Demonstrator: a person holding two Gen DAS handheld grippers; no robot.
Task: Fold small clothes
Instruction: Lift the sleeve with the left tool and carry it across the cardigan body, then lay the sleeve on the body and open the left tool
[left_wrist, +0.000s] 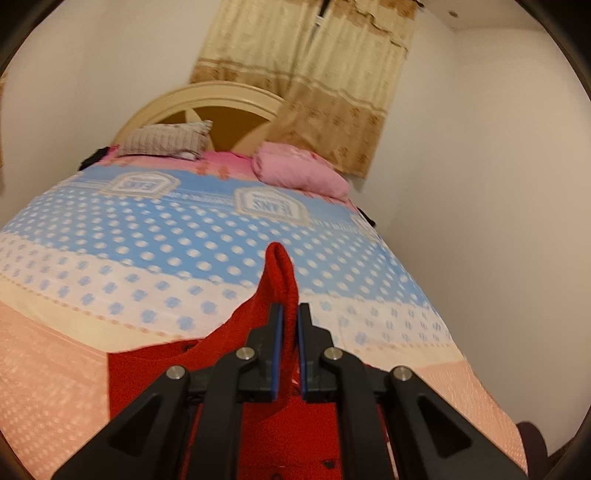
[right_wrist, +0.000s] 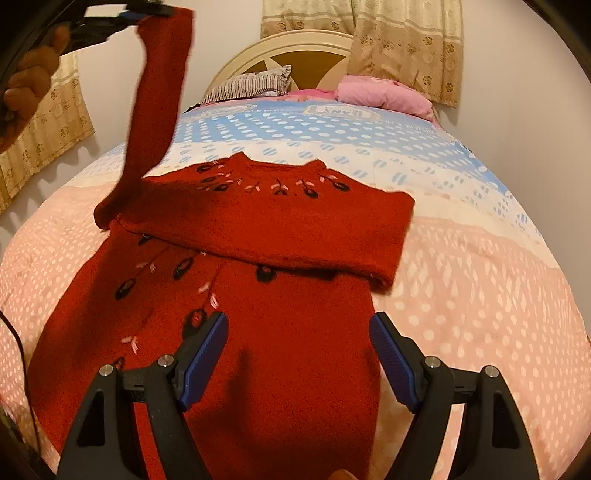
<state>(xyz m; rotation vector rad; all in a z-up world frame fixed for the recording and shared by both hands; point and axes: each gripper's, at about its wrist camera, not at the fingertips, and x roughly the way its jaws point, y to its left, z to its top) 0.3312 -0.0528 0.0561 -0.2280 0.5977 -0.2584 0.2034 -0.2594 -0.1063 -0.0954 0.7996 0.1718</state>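
Observation:
A small red knitted sweater (right_wrist: 266, 295) with black and pink embroidery lies on the bed, its right sleeve folded across the chest. My left gripper (left_wrist: 290, 314) is shut on the cuff of the left sleeve (left_wrist: 279, 273). In the right wrist view the left gripper (right_wrist: 144, 13) holds that sleeve (right_wrist: 159, 92) raised high above the bed at the upper left. My right gripper (right_wrist: 297, 332) is open and empty, hovering over the sweater's lower body.
The bed (right_wrist: 480, 277) has a peach, white and blue dotted cover. A striped pillow (right_wrist: 251, 86) and a pink pillow (right_wrist: 384, 94) lie by the headboard (right_wrist: 295, 44). Walls and curtains (right_wrist: 406, 40) stand behind.

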